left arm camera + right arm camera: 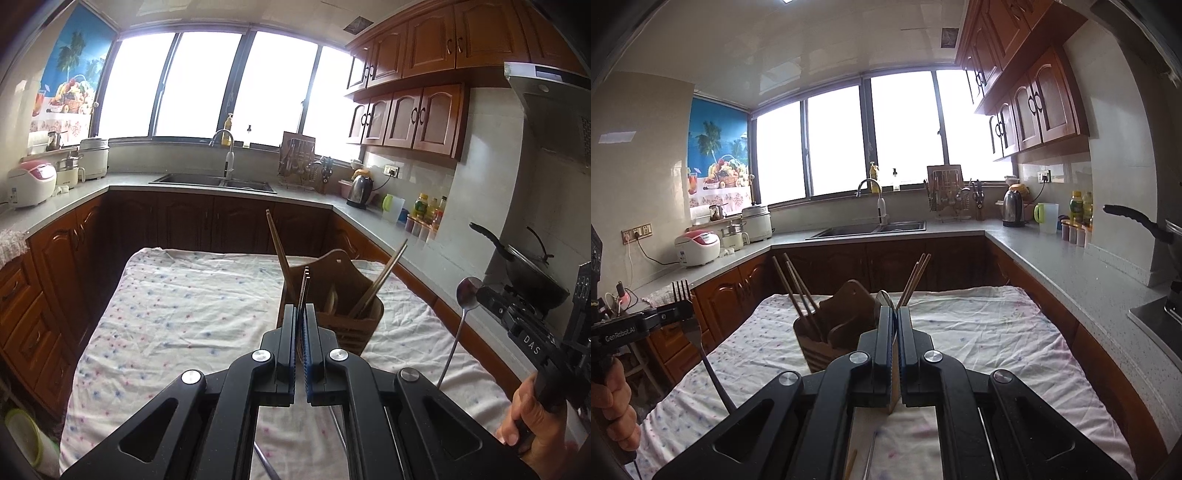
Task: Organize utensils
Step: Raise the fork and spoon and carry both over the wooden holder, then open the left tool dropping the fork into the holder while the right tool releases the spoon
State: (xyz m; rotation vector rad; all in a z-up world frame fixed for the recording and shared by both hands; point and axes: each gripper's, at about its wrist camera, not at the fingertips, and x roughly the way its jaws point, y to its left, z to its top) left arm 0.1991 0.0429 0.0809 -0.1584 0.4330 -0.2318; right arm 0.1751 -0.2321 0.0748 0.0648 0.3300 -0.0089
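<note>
Fork (305,286) tines stand up between my left gripper (305,314) pads, which are clamped on its metal stem; the handle runs back under the jaws toward me. In my right gripper (896,317) I pinch a spoon (886,300), bowl upward, its long thin handle slanting down behind the pads. Both tools are lifted above the table (177,295), which is draped in a white cloth dotted pink and blue. The wooden utensil holder (345,317) stands on that cloth just ahead of both grippers, with several chopsticks (380,280) leaning out of its compartments to either side. From the right wrist view the holder (834,325) sits slightly left of my closed fingers, and my left hand (617,406) grips its handle at the picture's edge. From the left wrist view my right hand (528,417) shows low at the right, the spoon (468,291) rising beside the holder. Behind runs a grey counter (317,199) with a sink (214,181) under the window.
</note>
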